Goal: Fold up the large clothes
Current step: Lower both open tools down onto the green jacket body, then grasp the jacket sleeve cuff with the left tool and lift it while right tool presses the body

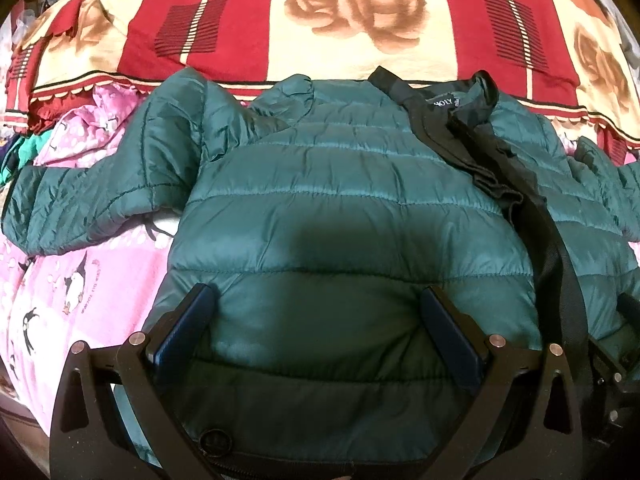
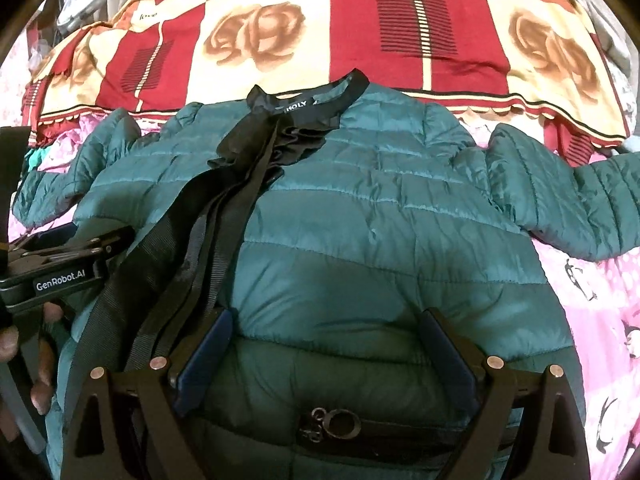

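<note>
A dark green quilted puffer jacket [image 1: 340, 200] lies flat on the bed, collar far from me, sleeves spread to both sides. It also fills the right wrist view [image 2: 380, 220]. A black placket strip [image 1: 532, 208] runs down its front from the collar, seen too in the right wrist view [image 2: 232, 208]. My left gripper [image 1: 316, 300] is open, its fingers spread over the jacket's lower left panel near the hem. My right gripper [image 2: 326, 320] is open over the lower right panel. A black zipper pull [image 2: 340, 424] lies between its fingers. The left gripper's body shows in the right wrist view [image 2: 68, 256].
A pink penguin-print sheet [image 1: 80, 280] covers the bed under the jacket. A red and cream rose-patterned blanket [image 1: 360, 20] lies across the far side. Cluttered items sit at the far left edge [image 1: 24, 20]. The left sleeve [image 1: 92, 196] and right sleeve [image 2: 580, 200] reach outward.
</note>
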`<state>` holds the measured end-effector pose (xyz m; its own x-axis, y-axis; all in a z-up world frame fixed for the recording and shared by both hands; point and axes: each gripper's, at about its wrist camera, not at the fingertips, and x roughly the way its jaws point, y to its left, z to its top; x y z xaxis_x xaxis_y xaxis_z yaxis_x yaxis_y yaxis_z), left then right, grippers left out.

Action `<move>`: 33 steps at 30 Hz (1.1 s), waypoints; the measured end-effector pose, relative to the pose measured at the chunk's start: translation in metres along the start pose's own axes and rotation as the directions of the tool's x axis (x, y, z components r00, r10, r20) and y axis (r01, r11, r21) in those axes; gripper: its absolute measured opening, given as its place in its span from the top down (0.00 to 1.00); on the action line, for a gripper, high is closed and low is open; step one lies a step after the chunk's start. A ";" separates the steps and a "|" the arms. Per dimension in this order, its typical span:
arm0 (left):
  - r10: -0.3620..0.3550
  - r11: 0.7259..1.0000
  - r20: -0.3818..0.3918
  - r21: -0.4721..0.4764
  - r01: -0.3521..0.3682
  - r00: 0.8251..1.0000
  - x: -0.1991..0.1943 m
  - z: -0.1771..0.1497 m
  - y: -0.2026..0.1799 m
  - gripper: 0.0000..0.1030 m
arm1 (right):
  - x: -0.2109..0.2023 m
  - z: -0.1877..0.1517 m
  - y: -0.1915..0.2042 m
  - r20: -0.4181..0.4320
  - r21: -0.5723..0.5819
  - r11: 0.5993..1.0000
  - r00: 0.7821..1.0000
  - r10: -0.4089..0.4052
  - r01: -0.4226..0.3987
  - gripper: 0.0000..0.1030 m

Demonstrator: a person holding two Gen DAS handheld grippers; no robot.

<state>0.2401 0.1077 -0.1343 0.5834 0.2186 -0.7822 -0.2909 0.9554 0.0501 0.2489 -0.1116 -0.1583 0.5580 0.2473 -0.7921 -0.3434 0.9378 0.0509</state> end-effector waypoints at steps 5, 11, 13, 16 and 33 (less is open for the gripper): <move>0.010 1.000 0.006 0.008 -0.010 1.000 -0.001 -0.001 -0.002 0.00 | 0.000 -0.001 0.004 0.005 -0.023 0.999 0.999 -0.037 0.037 0.08; 0.011 1.000 0.010 0.016 -0.011 1.000 0.000 -0.002 -0.002 0.00 | 0.001 -0.003 0.005 0.015 -0.040 0.998 0.999 -0.046 0.046 0.07; 0.003 1.000 0.008 0.010 -0.003 1.000 0.000 -0.001 0.000 0.00 | 0.003 -0.003 0.003 0.014 -0.038 0.999 0.999 -0.037 0.038 0.06; -0.003 1.000 0.010 0.005 0.003 1.000 0.000 -0.001 0.000 0.00 | 0.006 -0.003 0.001 0.017 -0.032 0.999 1.000 -0.022 0.022 0.03; 0.084 0.995 0.154 -0.071 -0.074 0.984 -0.083 0.035 0.106 0.00 | 0.003 -0.009 0.000 0.039 -0.022 1.000 0.999 -0.002 0.003 0.00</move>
<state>0.1873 0.1980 -0.0423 0.6669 0.3263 -0.6699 -0.3860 0.9203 0.0640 0.2439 -0.1134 -0.1656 0.5878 0.2551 -0.7677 -0.3584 0.9329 0.0355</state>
